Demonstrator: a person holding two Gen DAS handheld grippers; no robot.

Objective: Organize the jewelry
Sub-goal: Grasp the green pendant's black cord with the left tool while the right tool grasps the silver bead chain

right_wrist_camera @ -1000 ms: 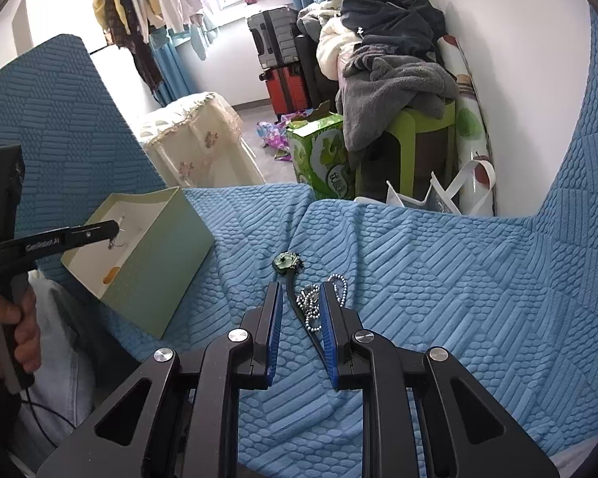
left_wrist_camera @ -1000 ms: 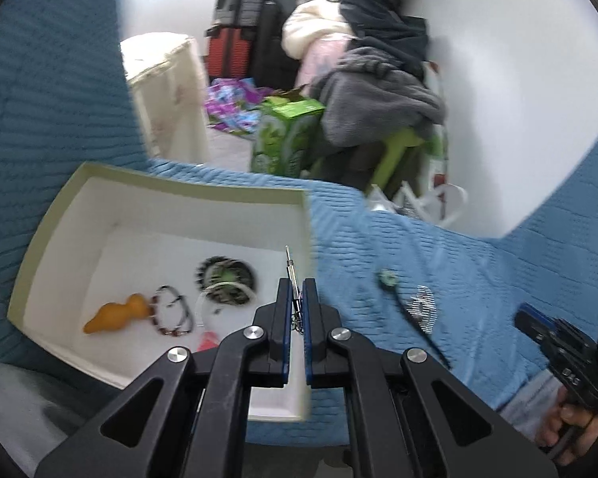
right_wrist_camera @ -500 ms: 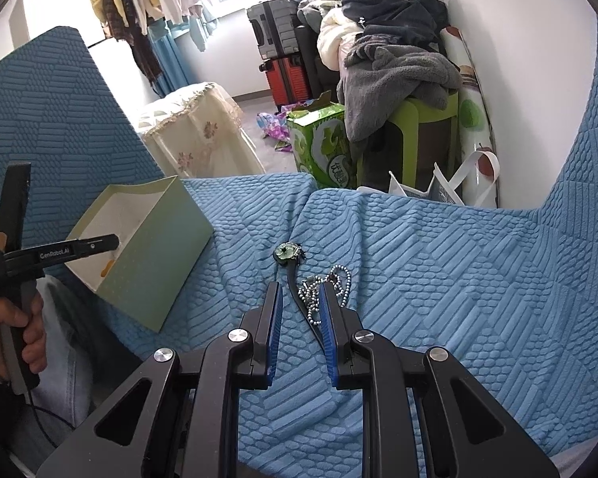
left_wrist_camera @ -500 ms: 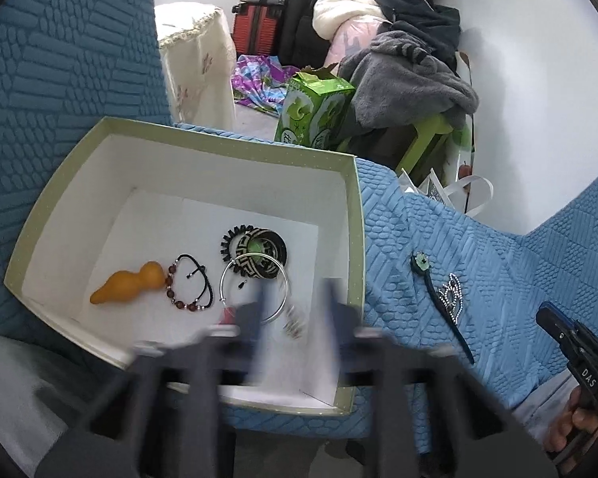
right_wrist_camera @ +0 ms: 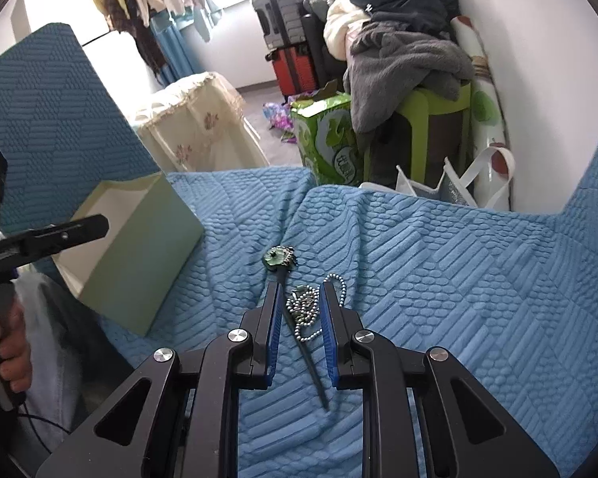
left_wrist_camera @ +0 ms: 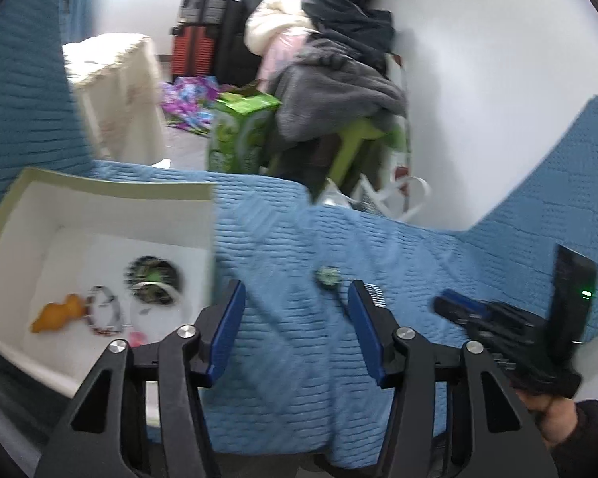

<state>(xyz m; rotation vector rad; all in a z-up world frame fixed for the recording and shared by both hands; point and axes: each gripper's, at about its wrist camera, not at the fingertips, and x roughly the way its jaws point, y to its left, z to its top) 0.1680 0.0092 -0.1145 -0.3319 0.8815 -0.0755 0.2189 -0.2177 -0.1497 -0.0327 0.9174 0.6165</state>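
My right gripper straddles the ball-chain necklace, jaws narrow, not pinching yet. It's light, limp and slippery, so I'd grab the bunched middle beside the hairpin. Left gripper is released and empty.

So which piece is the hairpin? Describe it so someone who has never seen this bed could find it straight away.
Start at the pale green box on the blue quilted cover, then look right to the small cluster of jewelry lying on the cover. The hairpin is the long dark stick with a green flower-like ornament at its far end. The silver ball chain beside it is coiled and beaded; the hairpin is straight and rigid.
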